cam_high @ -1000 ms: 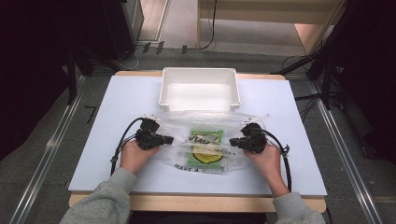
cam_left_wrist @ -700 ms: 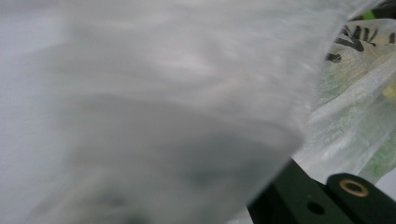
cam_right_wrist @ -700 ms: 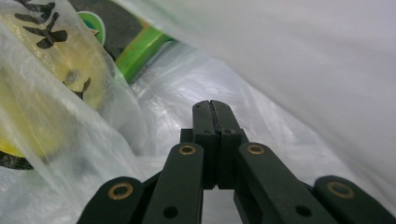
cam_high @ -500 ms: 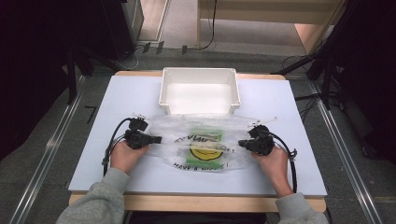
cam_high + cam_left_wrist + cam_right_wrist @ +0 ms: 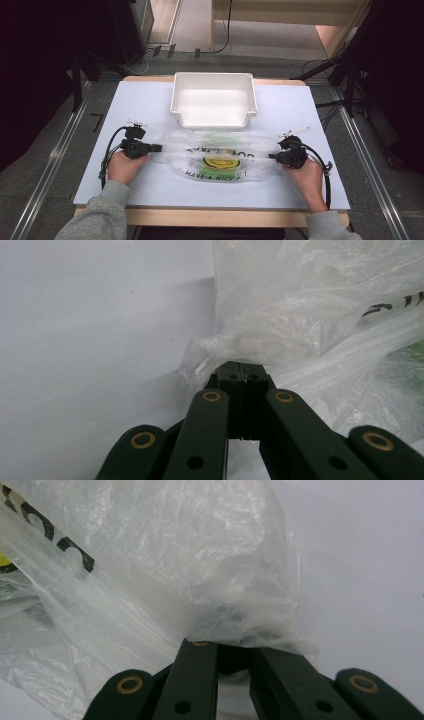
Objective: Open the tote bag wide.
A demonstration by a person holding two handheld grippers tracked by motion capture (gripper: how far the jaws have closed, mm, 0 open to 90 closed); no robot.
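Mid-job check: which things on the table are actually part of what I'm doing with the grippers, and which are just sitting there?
In the job:
- plastic bag, clear with a smiley print, stretched flat between the grippers
- left gripper, shut on the bag's left end
- right gripper, shut on its right end

Just lying about:
- white bin, untouched behind the bag
- table, its sheet bearing both

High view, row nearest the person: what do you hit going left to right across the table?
left gripper → plastic bag, stretched flat with a smiley print → right gripper. Both grippers are shut on the bag's ends. The white bin sits farther back, behind the bag.
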